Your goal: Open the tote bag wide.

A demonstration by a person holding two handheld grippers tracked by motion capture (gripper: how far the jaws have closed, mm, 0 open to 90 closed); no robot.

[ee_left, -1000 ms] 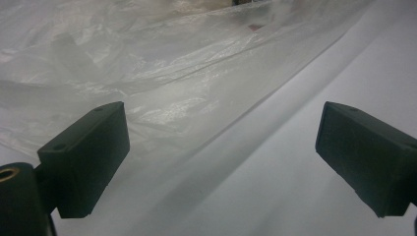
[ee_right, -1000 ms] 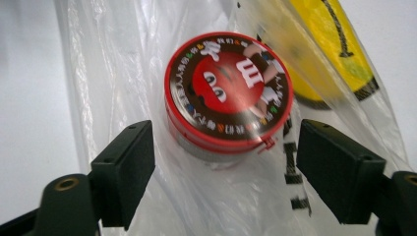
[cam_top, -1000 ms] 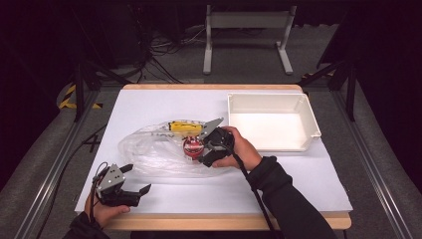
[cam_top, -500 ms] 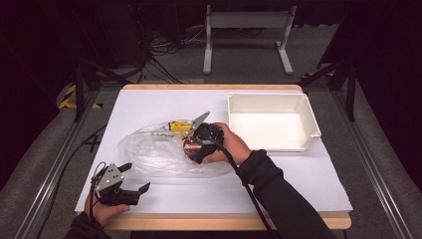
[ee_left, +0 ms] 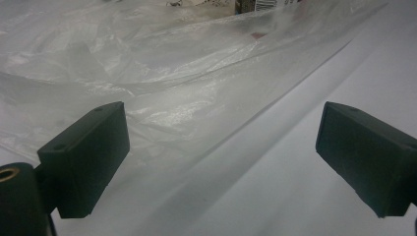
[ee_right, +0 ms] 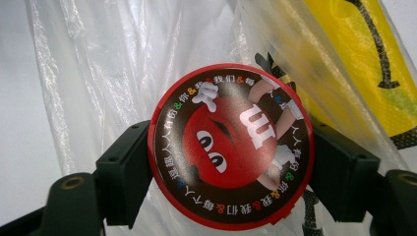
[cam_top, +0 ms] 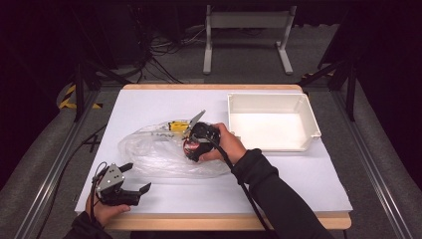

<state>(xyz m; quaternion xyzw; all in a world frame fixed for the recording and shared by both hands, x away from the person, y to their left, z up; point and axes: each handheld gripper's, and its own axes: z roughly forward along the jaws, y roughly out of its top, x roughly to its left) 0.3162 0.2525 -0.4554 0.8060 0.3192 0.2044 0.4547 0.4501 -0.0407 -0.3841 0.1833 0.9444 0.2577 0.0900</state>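
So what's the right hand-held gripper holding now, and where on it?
The right hand-held gripper has just been closing on the round red candy tin, one jaw at each side of its rim, inside the clear plastic bag. The left hand-held gripper holds nothing.

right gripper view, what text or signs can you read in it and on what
"m": big white letter, seen sideways, on the red cartoon face of the round tin lid.
"我们&你&": part of the ring of small Chinese characters and ampersands round the lid's rim; the rest repeats but reads upside down, so I can't make it out.
Yellow pack: black curved marks, no readable words.
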